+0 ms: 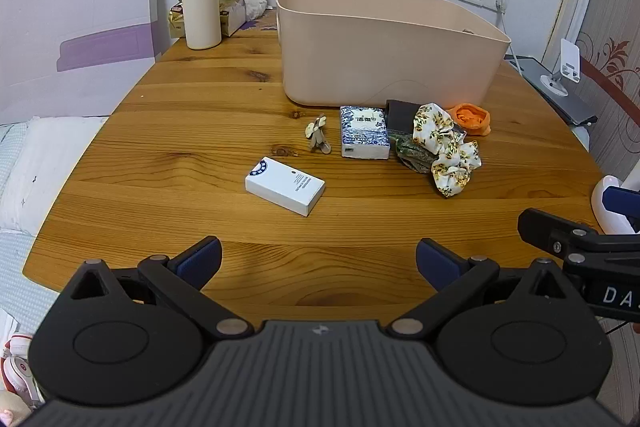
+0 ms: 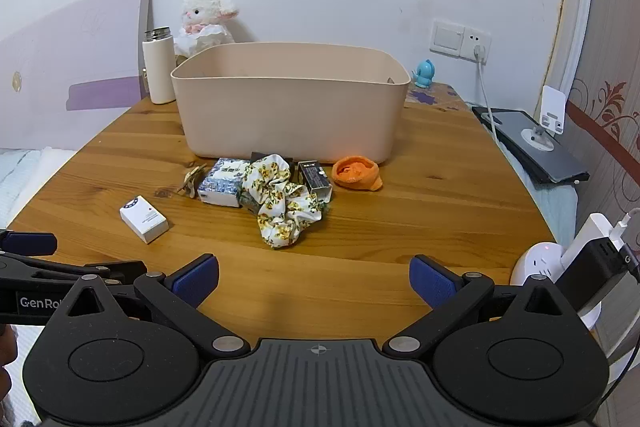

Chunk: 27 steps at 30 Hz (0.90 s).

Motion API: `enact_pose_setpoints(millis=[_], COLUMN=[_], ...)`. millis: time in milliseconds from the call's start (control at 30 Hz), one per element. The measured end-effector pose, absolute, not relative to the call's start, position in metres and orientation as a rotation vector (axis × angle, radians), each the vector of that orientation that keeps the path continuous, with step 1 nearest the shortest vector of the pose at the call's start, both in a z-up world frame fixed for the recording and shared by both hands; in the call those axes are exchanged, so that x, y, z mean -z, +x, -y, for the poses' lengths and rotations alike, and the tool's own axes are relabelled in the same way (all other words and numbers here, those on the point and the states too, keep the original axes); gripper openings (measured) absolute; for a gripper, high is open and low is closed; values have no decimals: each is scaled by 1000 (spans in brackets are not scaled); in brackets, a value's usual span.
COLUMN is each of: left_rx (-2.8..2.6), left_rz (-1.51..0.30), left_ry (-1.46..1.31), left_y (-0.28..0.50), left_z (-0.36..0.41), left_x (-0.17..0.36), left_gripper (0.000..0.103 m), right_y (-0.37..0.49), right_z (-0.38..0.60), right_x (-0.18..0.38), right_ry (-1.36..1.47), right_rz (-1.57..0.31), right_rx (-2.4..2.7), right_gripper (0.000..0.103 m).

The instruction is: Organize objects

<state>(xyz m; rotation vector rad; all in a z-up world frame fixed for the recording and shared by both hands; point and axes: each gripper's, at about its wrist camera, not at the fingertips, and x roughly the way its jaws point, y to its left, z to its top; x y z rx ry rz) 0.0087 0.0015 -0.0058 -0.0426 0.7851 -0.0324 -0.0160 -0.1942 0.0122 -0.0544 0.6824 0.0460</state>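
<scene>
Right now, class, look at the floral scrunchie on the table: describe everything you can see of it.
The floral scrunchie is a gathered ring of soft, slightly shiny cream fabric printed with yellow flowers and green leaves. It lies crumpled and folded over itself on the wooden table, in front of the beige storage bin. It rests against the blue-and-white tissue pack and a small dark box, partly covering a dark green item beneath. Neither gripper touches it.

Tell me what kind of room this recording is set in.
Probably a bedroom: a round wooden table stands against a white wall beside a bed with white bedding, with a white plush lamb toy at the back.
</scene>
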Motion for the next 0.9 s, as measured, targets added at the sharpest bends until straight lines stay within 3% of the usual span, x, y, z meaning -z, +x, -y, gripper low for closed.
enact_pose_setpoints(millis=[900], left_rx=[29], left_rz=[-793], left_ry=[-44], left_y=[14], left_z=[-4], left_x=[9], left_gripper=[103], right_y=[-11], right_z=[191], right_x=[-9], right_ry=[-65], right_rz=[-691], right_rx=[-44], right_gripper=[103])
